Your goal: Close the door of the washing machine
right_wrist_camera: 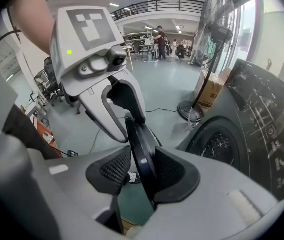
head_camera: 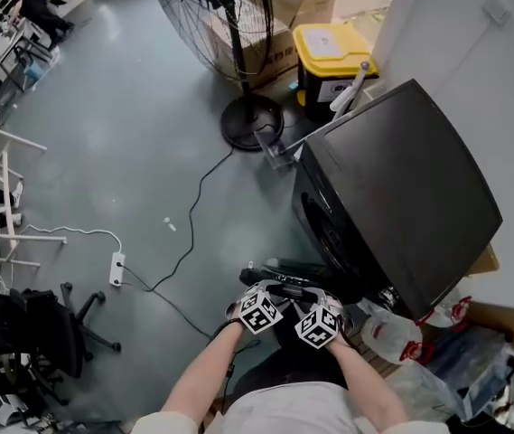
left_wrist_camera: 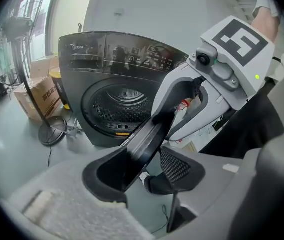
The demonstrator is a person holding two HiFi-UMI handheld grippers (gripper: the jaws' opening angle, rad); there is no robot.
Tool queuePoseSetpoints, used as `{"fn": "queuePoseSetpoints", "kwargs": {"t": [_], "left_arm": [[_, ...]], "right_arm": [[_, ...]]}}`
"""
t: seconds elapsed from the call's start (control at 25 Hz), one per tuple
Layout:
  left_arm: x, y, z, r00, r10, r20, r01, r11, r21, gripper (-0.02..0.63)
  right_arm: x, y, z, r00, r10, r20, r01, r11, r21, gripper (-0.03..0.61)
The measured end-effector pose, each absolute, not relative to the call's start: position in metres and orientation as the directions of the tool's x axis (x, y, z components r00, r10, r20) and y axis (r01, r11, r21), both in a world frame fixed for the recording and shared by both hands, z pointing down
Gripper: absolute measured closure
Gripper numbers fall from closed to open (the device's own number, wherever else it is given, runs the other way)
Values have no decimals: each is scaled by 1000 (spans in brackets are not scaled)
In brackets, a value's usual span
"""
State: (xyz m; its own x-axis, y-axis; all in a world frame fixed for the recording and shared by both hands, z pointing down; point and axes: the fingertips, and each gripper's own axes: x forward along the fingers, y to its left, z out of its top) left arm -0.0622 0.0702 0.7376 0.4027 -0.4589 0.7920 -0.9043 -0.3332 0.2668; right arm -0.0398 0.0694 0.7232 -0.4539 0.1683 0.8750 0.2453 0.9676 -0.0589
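Black washing machine (head_camera: 401, 188) with door (left_wrist_camera: 147, 136) swung open, left gripper (left_wrist_camera: 142, 173) and right gripper (right_wrist_camera: 144, 173) both straddling its edge, jaws apart, not clamping

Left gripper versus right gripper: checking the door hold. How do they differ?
On the left gripper the washing machine door edge lies by the left jaw, drum ahead. On the right gripper it lies by the right jaw, drum off to the side. Both stand open astride the door.

Washing machine (head_camera: 410, 179): black front-loader, standing on the grey floor (head_camera: 130, 134) against a white wall (head_camera: 509, 80), its drum opening (left_wrist_camera: 124, 104) showing. Door (left_wrist_camera: 144, 143): dark, round, hanging wide open, jutting out edge-on.
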Motion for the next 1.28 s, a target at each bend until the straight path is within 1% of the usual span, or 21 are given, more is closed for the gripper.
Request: {"fn": "queuePoseSetpoints", "kwargs": {"t": [0.24,0.48,0.84,1.0,1.28], "left_arm": [[-72,52,738,444,-429,786,-873,-403,274,409],[-82,26,738,470,-399,787,-843,-468,266,409],[-97,6,738,537,-360,763,-775,-568,278,413],[-101,-5,735,577,-329,748,-732,-616,293,420],[-107,-15,737,640,-230,734,-636,-694,338,433]], "right_arm": [[-49,53,724,-482,131,866,175,983,-51,430],[-60,29,724,-494,65,867,80,996,-29,430],[-74,10,726,-450,13,893,-27,999,-29,427],[-74,0,727,-452,-22,892,-91,996,-21,426],[-82,-8,734,-357,-57,932,-222,975,-25,417]]}}
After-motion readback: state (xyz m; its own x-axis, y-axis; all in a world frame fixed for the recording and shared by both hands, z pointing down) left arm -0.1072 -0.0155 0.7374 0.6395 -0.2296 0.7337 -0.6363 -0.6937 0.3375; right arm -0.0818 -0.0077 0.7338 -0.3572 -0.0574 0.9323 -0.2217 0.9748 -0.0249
